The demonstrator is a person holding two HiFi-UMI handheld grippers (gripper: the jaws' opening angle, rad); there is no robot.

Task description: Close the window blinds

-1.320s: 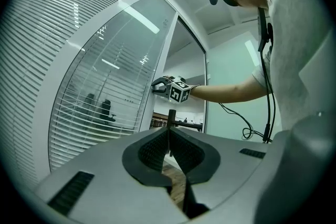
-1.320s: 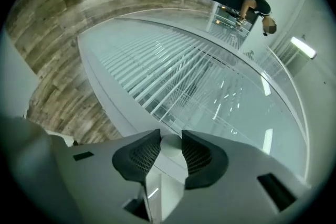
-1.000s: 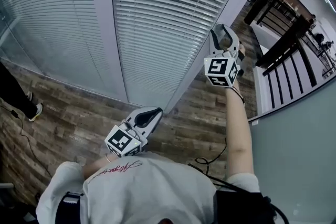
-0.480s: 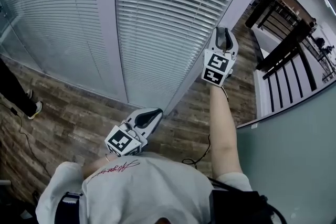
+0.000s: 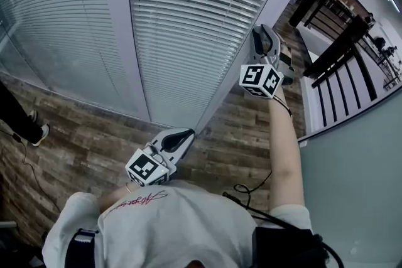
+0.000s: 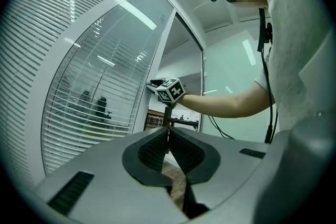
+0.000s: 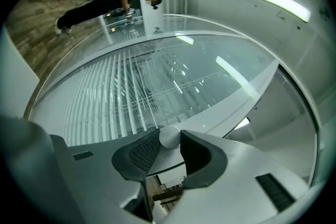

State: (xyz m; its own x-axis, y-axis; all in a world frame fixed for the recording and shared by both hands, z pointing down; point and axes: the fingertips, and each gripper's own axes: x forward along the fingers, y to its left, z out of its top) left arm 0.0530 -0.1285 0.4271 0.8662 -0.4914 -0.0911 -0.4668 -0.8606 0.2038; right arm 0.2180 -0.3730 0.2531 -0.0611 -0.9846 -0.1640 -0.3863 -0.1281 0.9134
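My right claw (image 7: 169, 142) has just been closing and grips the knob (image 7: 169, 136) (blinds (image 7: 126, 99) just beyond); left claw (image 6: 168, 132) sits pinched shut.

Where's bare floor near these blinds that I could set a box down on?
The brown wood-plank floor is barest at the head view's left, between the glass wall's white slatted blinds and the person's white shirt. Rightward it is crowded: a black cable and dark wooden railing.

Wood-plank floor (image 5: 81, 147) bears a bystander's shoe (image 5: 39, 133) and thin cable (image 5: 28, 166).
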